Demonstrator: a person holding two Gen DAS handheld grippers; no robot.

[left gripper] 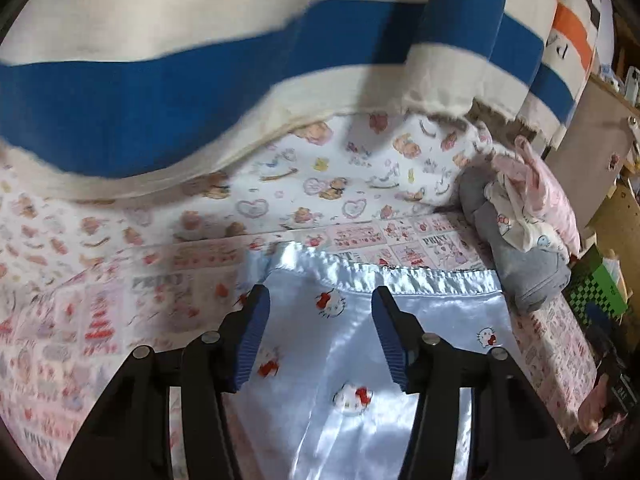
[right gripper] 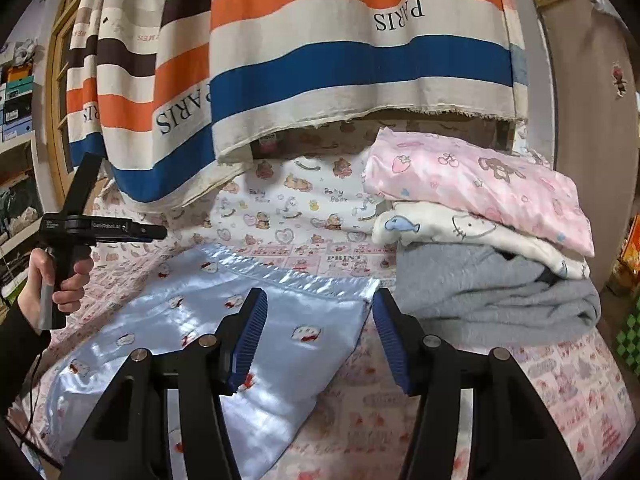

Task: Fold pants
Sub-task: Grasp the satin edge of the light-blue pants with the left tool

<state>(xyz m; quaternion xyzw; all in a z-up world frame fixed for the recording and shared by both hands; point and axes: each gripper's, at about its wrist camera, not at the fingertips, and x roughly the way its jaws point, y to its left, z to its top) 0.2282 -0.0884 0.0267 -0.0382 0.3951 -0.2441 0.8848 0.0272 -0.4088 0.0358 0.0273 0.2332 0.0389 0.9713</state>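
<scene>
Light blue satin pants with small cat-face prints lie flat on the patterned bed sheet, waistband at the far side. My left gripper is open and empty, hovering over the pants just short of the waistband. In the right wrist view the pants spread to the left, and my right gripper is open and empty above their right waistband corner. The left gripper, held in a hand, shows at the far left; its fingers are hidden there.
A stack of folded clothes, pink, white and grey, sits on the bed right of the pants. A striped blue, orange and cream curtain hangs behind. Shelves stand at the left; a cardboard panel stands at the right.
</scene>
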